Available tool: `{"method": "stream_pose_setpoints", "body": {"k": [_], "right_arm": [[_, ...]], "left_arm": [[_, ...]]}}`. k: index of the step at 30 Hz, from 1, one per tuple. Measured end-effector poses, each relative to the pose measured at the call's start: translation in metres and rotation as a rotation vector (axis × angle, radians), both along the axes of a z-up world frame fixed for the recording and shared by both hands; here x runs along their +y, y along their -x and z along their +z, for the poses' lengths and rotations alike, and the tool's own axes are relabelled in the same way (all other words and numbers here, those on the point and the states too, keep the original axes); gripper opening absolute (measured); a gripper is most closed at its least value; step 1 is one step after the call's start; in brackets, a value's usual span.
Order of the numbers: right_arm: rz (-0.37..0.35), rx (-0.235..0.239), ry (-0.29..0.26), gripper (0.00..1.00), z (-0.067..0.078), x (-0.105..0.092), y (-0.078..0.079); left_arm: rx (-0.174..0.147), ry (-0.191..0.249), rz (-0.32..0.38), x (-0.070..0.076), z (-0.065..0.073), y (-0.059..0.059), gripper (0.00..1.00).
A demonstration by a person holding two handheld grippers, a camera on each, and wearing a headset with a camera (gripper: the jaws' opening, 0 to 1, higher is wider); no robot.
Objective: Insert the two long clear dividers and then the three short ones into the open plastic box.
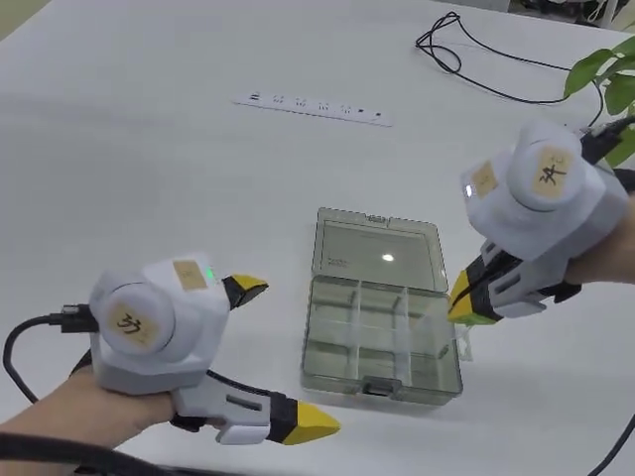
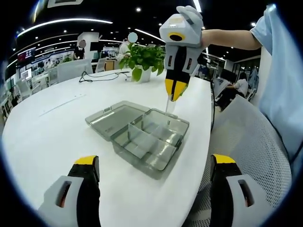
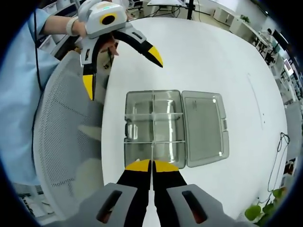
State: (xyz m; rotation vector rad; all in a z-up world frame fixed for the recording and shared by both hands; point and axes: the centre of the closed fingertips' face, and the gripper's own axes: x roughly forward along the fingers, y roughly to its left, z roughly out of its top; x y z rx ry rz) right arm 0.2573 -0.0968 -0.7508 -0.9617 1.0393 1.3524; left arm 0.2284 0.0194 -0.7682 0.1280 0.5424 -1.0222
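Box (image 1: 332, 383) and lid (image 1: 377, 248) lie open on the white table (image 1: 149, 178) at the lower middle of the head view, the lid folded back flat toward the top of the frame. Some dividers (image 1: 354, 317) already stand inside and split the box into compartments (their exact number is hard to make out through the clear plastic). The right gripper (image 1: 461, 307) comes in from the upper right of the head view, tips down at the box's right edge, with its jaws pressed together on a thin clear divider (image 2: 169, 108). In the left gripper view this piece hangs from the yellow tips down to the far rim of the box; whether it is seated in a slot cannot be told. In the right gripper view it shows edge-on as a fine line running up the middle of the box. The left gripper (image 1: 281, 357) sits at the lower left of the head view, just beside the box and apart from it, its jaws spread wide and holding nothing. A power strip (image 1: 313, 107) lies near the top, and a cable (image 1: 476, 69) and a plant (image 1: 605, 69) are at the upper right.
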Motion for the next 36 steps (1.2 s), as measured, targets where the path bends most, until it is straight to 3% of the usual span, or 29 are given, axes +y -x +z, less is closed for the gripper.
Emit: {"method": "stream_pose_setpoints", "body": {"k": [19, 28, 36], "right_arm": [[0.028, 0.018, 0.038, 0.02, -0.016, 0.003, -0.002], [0.044, 0.034, 0.073, 0.02, -0.028, 0.003, -0.006], [0.037, 0.041, 0.072, 0.02, -0.038, 0.002, -0.006]], "left_arm": [[0.036, 0.011, 0.02, 0.007, -0.005, 0.005, 0.93], [0.039, 0.015, 0.025, 0.007, -0.007, 0.005, 0.91], [0.047, 0.021, 0.028, 0.006, -0.009, 0.007, 0.9]]}}
